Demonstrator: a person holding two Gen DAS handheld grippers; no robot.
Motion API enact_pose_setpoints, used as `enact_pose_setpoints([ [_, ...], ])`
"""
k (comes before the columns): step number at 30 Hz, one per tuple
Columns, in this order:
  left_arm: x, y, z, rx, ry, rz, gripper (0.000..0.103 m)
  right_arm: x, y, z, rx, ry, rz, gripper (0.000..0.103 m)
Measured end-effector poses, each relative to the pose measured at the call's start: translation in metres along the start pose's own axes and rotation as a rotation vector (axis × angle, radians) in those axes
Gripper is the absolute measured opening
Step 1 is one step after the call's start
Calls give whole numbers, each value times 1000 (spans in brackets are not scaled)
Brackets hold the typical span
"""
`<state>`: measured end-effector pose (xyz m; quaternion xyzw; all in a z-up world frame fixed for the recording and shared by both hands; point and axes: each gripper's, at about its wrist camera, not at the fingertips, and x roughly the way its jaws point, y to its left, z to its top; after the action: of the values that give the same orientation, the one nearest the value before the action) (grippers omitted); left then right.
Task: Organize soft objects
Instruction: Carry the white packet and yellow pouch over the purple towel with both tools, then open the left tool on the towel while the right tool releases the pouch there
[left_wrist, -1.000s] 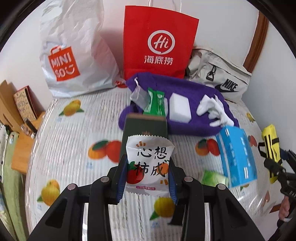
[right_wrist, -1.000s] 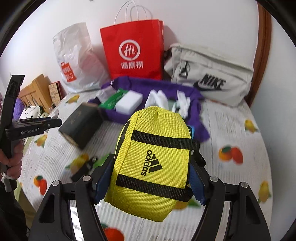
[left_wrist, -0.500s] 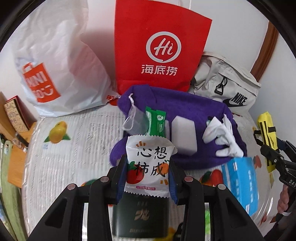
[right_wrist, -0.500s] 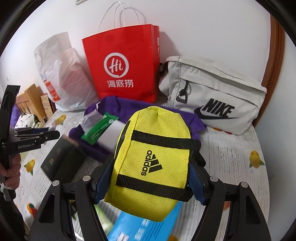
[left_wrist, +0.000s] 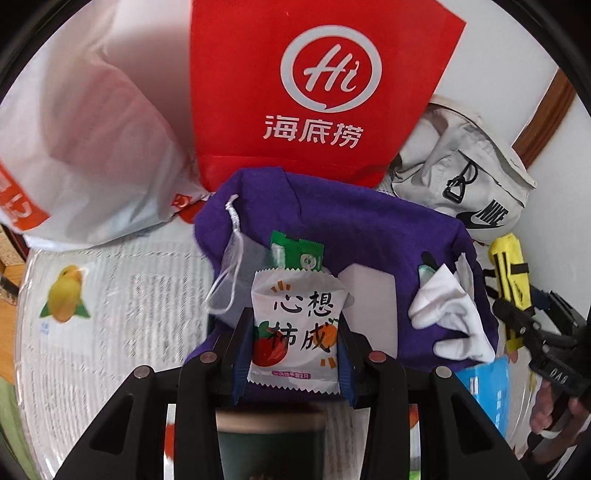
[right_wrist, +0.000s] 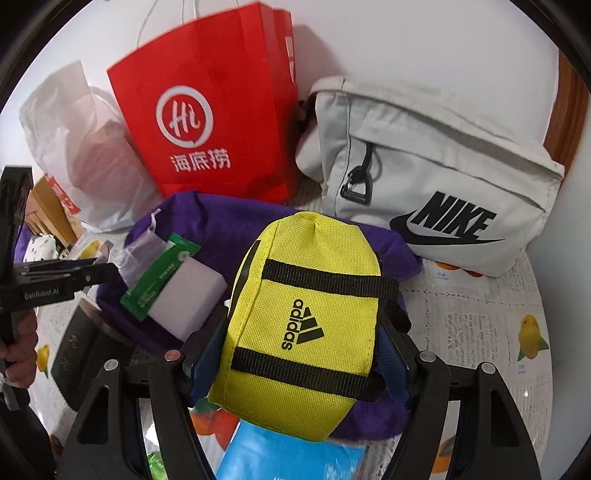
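My left gripper (left_wrist: 293, 347) is shut on a white snack packet (left_wrist: 295, 332) with fruit print, held over the near edge of a purple cloth (left_wrist: 369, 229). On the cloth lie a green sachet (left_wrist: 297, 253), a mesh drawstring pouch (left_wrist: 236, 262), a white sponge block (left_wrist: 369, 291) and white socks (left_wrist: 454, 317). My right gripper (right_wrist: 299, 350) is shut on a yellow Adidas pouch (right_wrist: 306, 325), held above the purple cloth (right_wrist: 207, 225), beside the green sachet (right_wrist: 159, 277) and the sponge (right_wrist: 188, 295).
A red paper bag (left_wrist: 321, 92), a white plastic bag (left_wrist: 85, 140) and a grey Nike bag (right_wrist: 436, 173) stand at the back by the wall. A dark box (left_wrist: 269, 443) and a blue packet (right_wrist: 288, 458) lie near the table's front. The tablecloth (right_wrist: 480, 332) has fruit prints.
Both grippers have moved forward toward the purple cloth and the bags, each keeping its hold. The dark box now lies under my left gripper; the blue packet lies under my right.
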<state>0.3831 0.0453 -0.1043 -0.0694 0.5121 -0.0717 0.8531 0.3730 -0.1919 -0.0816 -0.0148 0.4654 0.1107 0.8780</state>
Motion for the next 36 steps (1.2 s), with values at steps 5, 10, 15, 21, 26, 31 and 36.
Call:
enact_pose_setpoints([
  [5, 21, -6, 14, 16, 29, -6, 40, 22, -3, 3, 5, 35, 1, 74],
  [10, 40, -5, 21, 4, 66, -12, 41, 37, -2, 5, 4, 60, 24, 75],
  [15, 51, -9, 22, 19, 86, 5, 49, 43, -1, 6, -11, 71, 10, 79],
  [21, 51, -11, 24, 13, 82, -21, 77, 43, -3, 6, 10, 66, 28, 86],
  [26, 40, -13, 25, 18, 61, -7, 77, 34, -2, 8, 17, 36, 27, 88],
  [31, 16, -14, 19, 57, 17, 45, 77, 18, -3, 8, 24, 9, 22, 88],
  [36, -17, -15, 1, 61, -26, -23, 77, -11, 0, 2, 24, -25, 9, 88],
])
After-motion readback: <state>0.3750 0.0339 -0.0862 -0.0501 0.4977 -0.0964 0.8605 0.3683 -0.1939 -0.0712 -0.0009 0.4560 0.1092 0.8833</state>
